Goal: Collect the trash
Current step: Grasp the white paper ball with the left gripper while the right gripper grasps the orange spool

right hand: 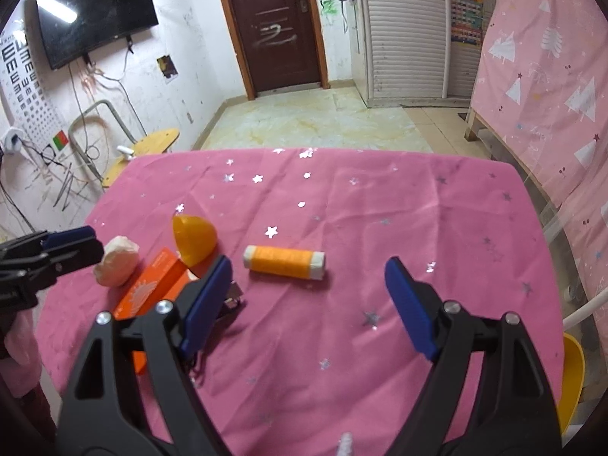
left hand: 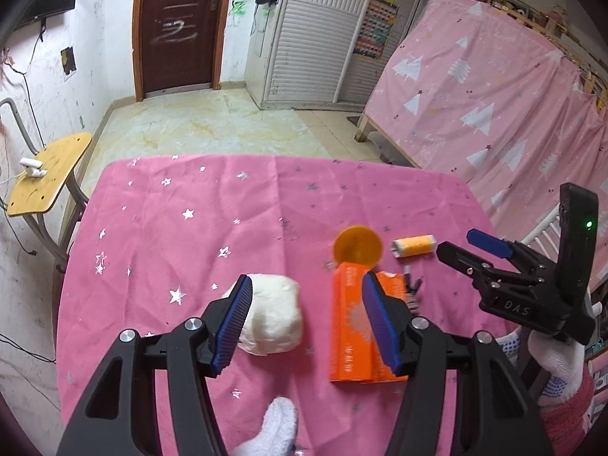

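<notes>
A crumpled white paper ball (left hand: 274, 318) lies on the pink star tablecloth (left hand: 197, 228); it also shows in the right wrist view (right hand: 116, 261). My left gripper (left hand: 306, 321) is open and empty above it, the ball beside its left finger. An orange carton (left hand: 351, 336) lies flat under the right finger; it also shows in the right wrist view (right hand: 152, 288). An orange plastic half-shell (right hand: 193, 239) and an orange thread spool (right hand: 285, 262) lie further out. My right gripper (right hand: 307, 300) is open and empty, hovering short of the spool.
A small dark metal object (right hand: 231, 300) lies by the carton. A wooden chair (left hand: 49, 174) stands left of the table. A bed with a pink curtain (left hand: 494, 87) is on the right. A yellow chair edge (right hand: 572, 380) sits at the table's right.
</notes>
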### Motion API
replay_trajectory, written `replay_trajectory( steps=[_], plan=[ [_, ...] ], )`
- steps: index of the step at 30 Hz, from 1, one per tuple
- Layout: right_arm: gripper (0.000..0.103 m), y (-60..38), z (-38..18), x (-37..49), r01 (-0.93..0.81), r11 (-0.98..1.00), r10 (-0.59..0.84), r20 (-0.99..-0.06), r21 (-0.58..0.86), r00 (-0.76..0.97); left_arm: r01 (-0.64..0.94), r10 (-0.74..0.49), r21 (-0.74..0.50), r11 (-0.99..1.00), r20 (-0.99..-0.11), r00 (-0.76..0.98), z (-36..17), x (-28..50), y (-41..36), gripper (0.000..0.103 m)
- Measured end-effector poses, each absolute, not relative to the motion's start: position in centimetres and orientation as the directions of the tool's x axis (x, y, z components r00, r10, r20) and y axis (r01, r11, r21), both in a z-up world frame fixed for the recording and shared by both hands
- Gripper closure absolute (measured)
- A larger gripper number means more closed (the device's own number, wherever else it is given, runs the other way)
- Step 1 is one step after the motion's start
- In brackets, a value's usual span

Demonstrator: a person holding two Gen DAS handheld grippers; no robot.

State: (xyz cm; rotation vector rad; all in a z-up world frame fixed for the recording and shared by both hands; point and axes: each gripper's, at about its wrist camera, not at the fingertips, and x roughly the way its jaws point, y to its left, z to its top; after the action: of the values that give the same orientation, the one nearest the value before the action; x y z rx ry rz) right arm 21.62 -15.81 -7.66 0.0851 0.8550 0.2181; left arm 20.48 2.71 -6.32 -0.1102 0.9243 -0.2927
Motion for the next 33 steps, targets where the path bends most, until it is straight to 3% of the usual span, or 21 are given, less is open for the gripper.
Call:
replay_trajectory(
  steps=[15,18,20,25,33],
  plan=[
    [0.018,-12.4,-9.8,24.0,-0.187,0.977,0.191,-0.787,0.097,0.587,0.164,-0.203,-0.132,0.978,-0.800,0.565,-9.6,21.9,3.9,0.051],
    [0.018,-11.9,-10.1,24.5,-0.182,0.980,0.168,-0.800,0.074,0.576,0.156,-0.192,-0.125,0.980,-0.800,0.568,-9.9,22.1,3.8,0.063],
    [0.018,-11.6,-10.3,24.7,-0.177,0.983,0.150,-0.810,0.058,0.567,0.150,-0.196,-0.133,0.980,-0.796,0.573,-10.0,22.1,4.0,0.064],
    [0.046,-11.2,-10.4,24.7,-0.163,0.986,0.115,-0.809,0.024,0.576,0.148,-0.197,-0.135,0.980,-0.790,0.581,-10.0,22.0,4.2,0.065],
    [0.046,-12.1,-8.7,23.4,-0.157,0.986,0.143,-0.765,0.056,0.627,0.128,-0.188,-0.139,0.982,-0.772,0.607,-8.4,20.8,5.1,0.065]
  ],
)
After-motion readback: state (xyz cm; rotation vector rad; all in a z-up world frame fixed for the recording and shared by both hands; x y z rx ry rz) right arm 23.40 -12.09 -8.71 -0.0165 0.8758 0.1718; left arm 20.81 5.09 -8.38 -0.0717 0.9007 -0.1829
